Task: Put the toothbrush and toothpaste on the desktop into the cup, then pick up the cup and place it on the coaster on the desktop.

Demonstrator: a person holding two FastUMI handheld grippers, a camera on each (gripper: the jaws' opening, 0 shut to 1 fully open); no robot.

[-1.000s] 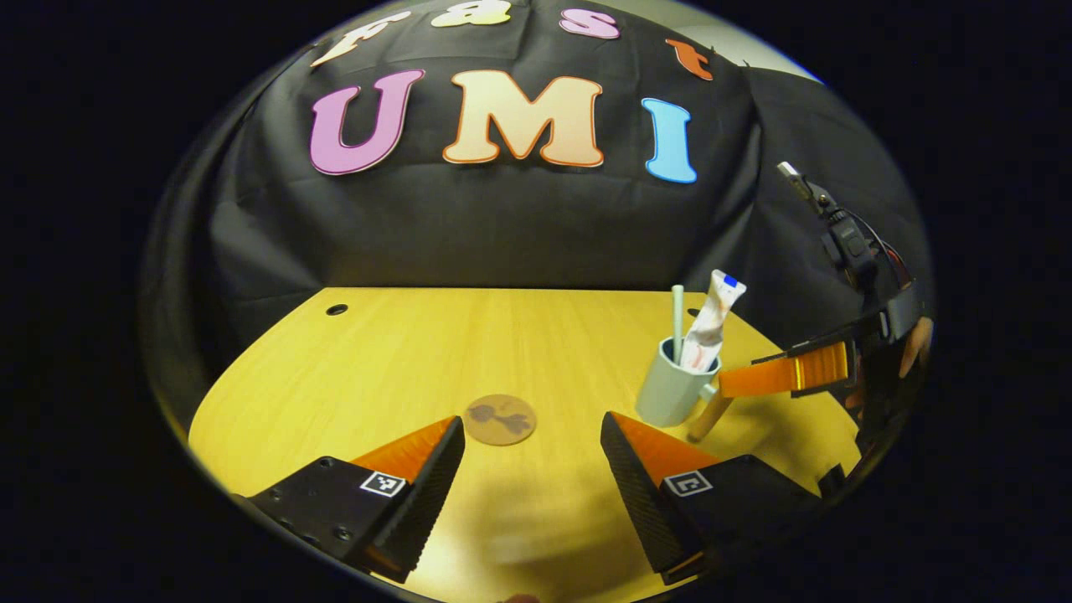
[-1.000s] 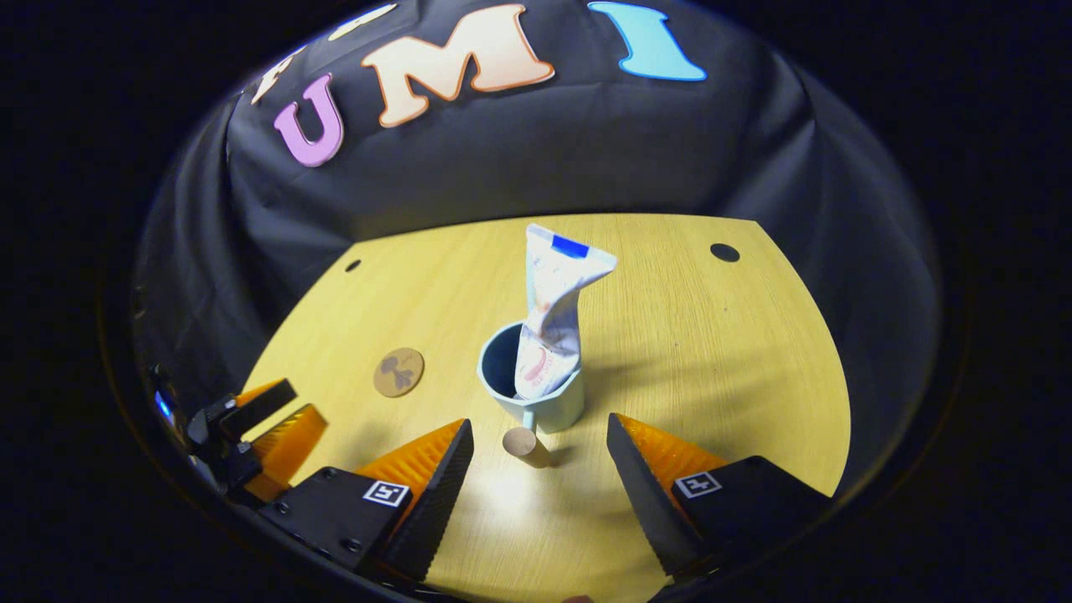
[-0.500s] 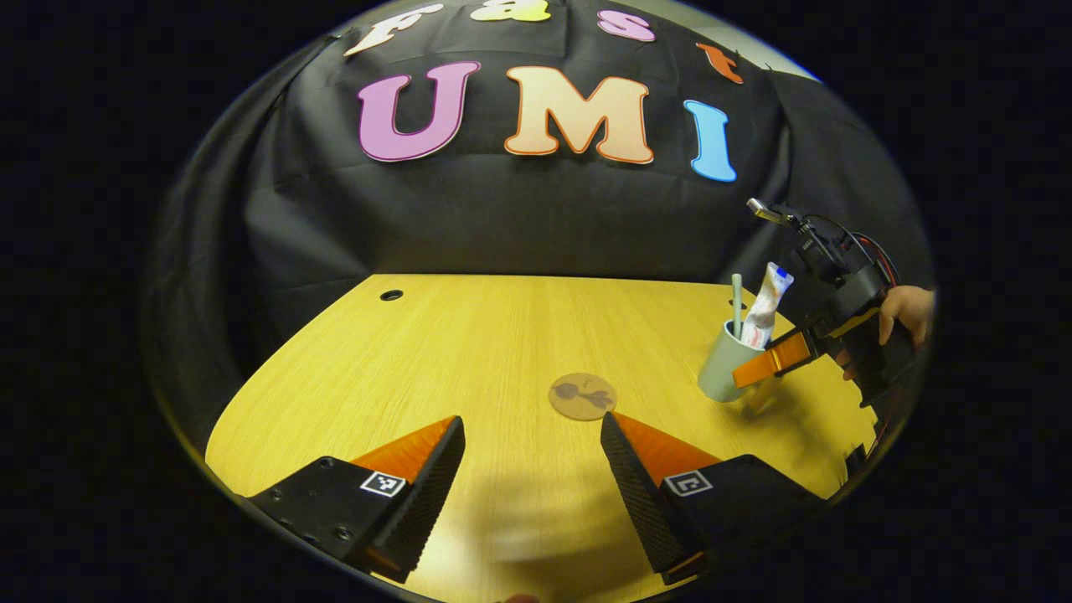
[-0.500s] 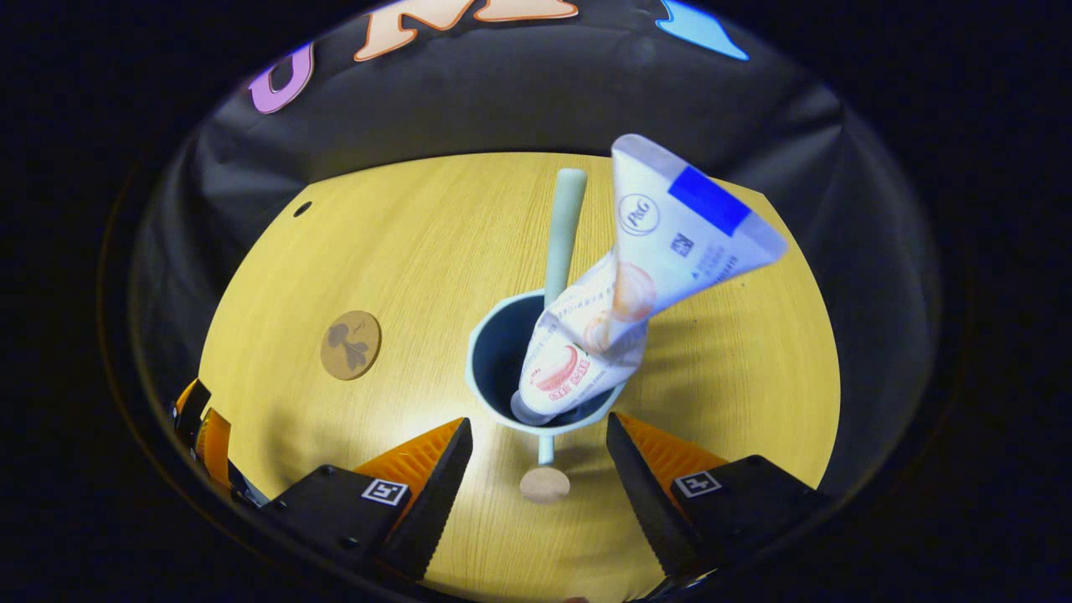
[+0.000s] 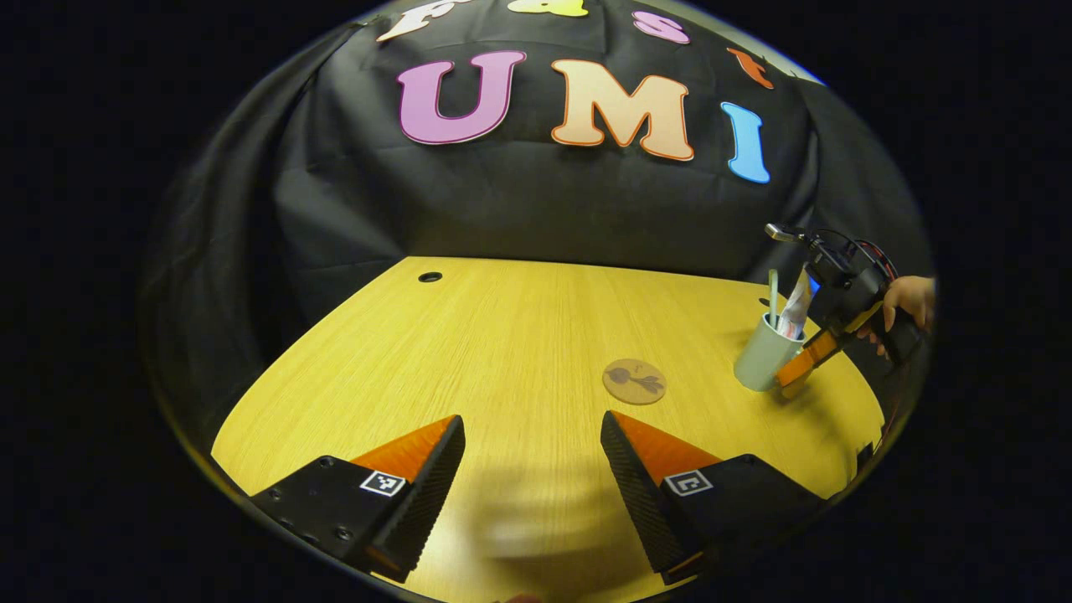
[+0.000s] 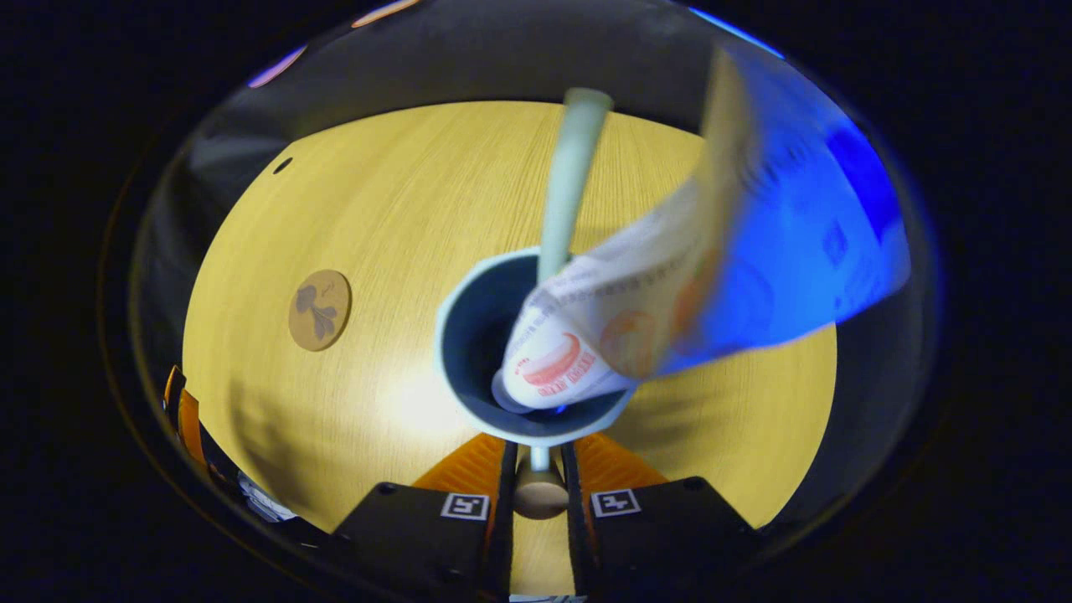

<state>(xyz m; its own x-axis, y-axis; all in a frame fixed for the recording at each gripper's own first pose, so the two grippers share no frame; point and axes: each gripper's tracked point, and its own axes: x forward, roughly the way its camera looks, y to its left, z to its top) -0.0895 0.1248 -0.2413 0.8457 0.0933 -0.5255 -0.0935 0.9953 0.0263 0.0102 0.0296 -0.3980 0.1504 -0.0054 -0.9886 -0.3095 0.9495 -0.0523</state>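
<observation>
A pale green cup (image 6: 469, 331) stands on the yellow desktop with the toothbrush (image 6: 569, 180) and the toothpaste tube (image 6: 670, 293) upright in it. My right gripper (image 6: 538, 494) is shut on the cup's wooden handle (image 6: 539, 496), right behind the cup. In the left gripper view the cup (image 5: 762, 362) sits far right with the right gripper (image 5: 804, 362) at its side, and the round brown coaster (image 5: 634, 381) lies to its left. My left gripper (image 5: 533, 469) hovers open over the near desktop, holding nothing.
A hand (image 5: 904, 303) holds the right gripper at the desk's right edge. A small dark hole (image 5: 430, 276) marks the desktop's far left. The black cloth wall closes off the back. The coaster (image 6: 319, 309) lies left of the cup in the right gripper view.
My right gripper moved in on the cup and closed on its wooden handle. The left gripper swung left, so the cup and coaster slid right in its view.
</observation>
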